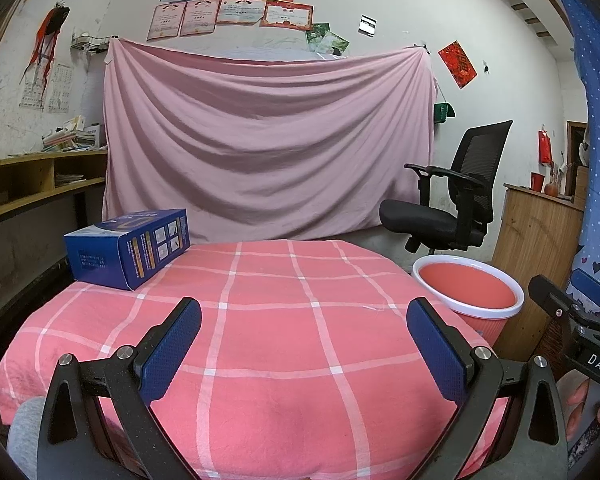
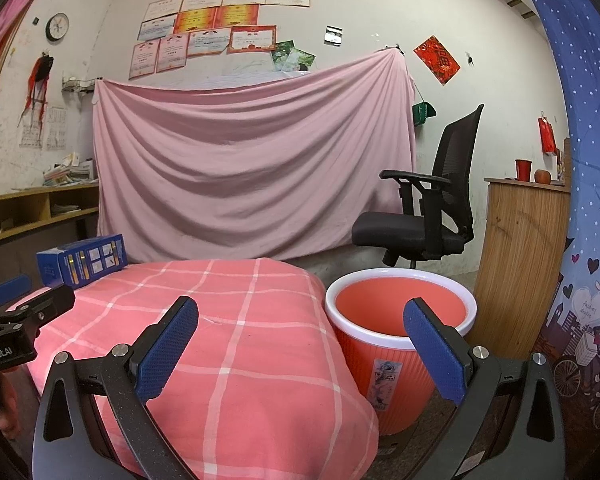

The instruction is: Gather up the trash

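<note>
A blue cardboard box (image 1: 130, 246) lies on the far left corner of a table covered with a pink checked cloth (image 1: 268, 320). It also shows in the right wrist view (image 2: 82, 265). A red bin with a white rim (image 1: 470, 292) stands on the floor right of the table, also in the right wrist view (image 2: 396, 336); it looks empty inside. My left gripper (image 1: 304, 332) is open and empty over the near part of the table. My right gripper (image 2: 302, 332) is open and empty, between the table edge and the bin.
A black office chair (image 1: 456, 204) stands behind the bin. A wooden cabinet (image 2: 520, 256) is to the right of the bin. A pink sheet (image 1: 268, 140) hangs on the back wall. Wooden shelves (image 1: 40, 184) run along the left.
</note>
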A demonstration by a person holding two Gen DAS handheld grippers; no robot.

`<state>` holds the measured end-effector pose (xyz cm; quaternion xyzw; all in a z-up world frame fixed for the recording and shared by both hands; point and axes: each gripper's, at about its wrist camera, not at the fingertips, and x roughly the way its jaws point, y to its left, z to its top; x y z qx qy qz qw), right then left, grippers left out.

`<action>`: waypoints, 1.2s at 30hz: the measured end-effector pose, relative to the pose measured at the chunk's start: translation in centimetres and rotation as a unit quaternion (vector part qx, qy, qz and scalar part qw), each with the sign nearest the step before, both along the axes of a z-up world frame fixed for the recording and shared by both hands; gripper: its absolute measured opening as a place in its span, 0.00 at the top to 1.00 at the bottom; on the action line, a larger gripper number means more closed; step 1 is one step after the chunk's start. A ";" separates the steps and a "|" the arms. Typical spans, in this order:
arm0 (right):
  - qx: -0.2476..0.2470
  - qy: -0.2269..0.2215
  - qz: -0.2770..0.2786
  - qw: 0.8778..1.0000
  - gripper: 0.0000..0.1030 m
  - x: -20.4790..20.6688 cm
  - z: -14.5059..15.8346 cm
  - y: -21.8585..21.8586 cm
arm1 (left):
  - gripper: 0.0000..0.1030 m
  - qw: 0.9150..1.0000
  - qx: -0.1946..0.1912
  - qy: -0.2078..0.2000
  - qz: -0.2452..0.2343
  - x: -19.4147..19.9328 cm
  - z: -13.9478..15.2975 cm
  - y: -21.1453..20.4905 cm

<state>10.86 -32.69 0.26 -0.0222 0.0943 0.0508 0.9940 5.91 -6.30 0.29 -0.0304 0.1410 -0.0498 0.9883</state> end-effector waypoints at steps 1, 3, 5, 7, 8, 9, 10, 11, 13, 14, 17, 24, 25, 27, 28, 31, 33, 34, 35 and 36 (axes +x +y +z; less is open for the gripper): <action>0.000 0.001 0.000 1.000 0.00 0.0 0.0 0.1 | 0.02 1.000 0.000 0.000 0.000 0.0 0.0 0.0; 0.000 0.001 0.000 1.000 0.00 0.0 0.0 0.1 | 0.02 1.000 0.000 -0.001 0.000 0.0 0.0 0.0; 0.000 0.001 0.000 1.000 0.00 0.0 -0.1 0.1 | 0.02 1.000 0.000 0.000 0.000 0.0 0.0 0.0; 0.001 0.001 0.000 1.000 0.00 0.0 -0.1 0.1 | 0.02 1.000 0.000 0.000 0.000 0.0 0.0 0.0; 0.001 0.001 0.000 1.000 0.00 0.0 -0.1 0.2 | 0.02 1.000 0.000 0.000 0.000 0.0 0.0 0.0; 0.001 0.001 0.000 1.000 0.00 0.0 -0.1 0.1 | 0.02 1.000 0.000 0.000 0.000 0.0 0.0 0.0; 0.000 0.001 0.000 1.000 0.00 0.0 -0.1 0.2 | 0.02 1.000 0.000 0.000 0.000 0.0 0.0 0.0; 0.001 0.001 0.000 1.000 0.00 0.0 -0.1 0.1 | 0.02 1.000 0.000 0.000 0.000 0.0 0.0 0.0; 0.001 0.001 0.000 1.000 0.00 0.0 -0.1 0.1 | 0.02 1.000 0.000 0.000 0.000 0.0 0.0 0.0; 0.001 0.001 0.000 1.000 0.00 0.0 -0.1 0.2 | 0.02 1.000 0.000 0.000 0.000 0.0 0.0 0.0; 0.001 0.001 0.000 1.000 0.00 -0.1 -0.1 0.2 | 0.02 1.000 0.000 0.000 -0.001 0.0 0.0 0.0; 0.001 0.001 0.000 1.000 0.00 -0.1 -0.1 0.3 | 0.02 1.000 0.002 0.002 -0.001 0.1 -0.2 -0.1; 0.001 0.001 0.000 1.000 0.00 -0.1 -0.1 0.4 | 0.02 1.000 0.004 0.003 0.001 0.2 -0.2 -0.1; 0.001 0.002 0.000 1.000 0.00 0.0 -0.1 0.3 | 0.02 1.000 0.011 0.007 0.008 0.3 -0.3 -0.1; 0.001 0.003 0.000 1.000 0.00 -0.1 -0.1 0.4 | 0.02 1.000 0.015 0.010 0.012 0.5 -0.4 -0.2; 0.001 0.005 0.001 1.000 0.00 -0.2 -0.3 0.6 | 0.02 1.000 0.018 0.019 0.009 0.6 -0.7 -0.3; 0.001 0.005 0.001 1.000 0.00 -0.1 -0.4 0.6 | 0.02 1.000 0.021 0.015 0.008 0.5 -0.7 -0.3; 0.001 0.006 0.002 1.000 0.00 -0.1 -0.5 0.7 | 0.02 1.000 0.023 0.013 0.009 0.5 -0.7 -0.3; 0.002 0.006 0.002 1.000 0.00 -0.1 -0.5 0.7 | 0.02 1.000 0.024 0.013 0.010 0.5 -0.7 -0.4; 0.002 0.006 0.002 1.000 0.00 -0.1 -0.5 0.6 | 0.02 1.000 0.025 0.013 0.009 0.5 -0.8 -0.4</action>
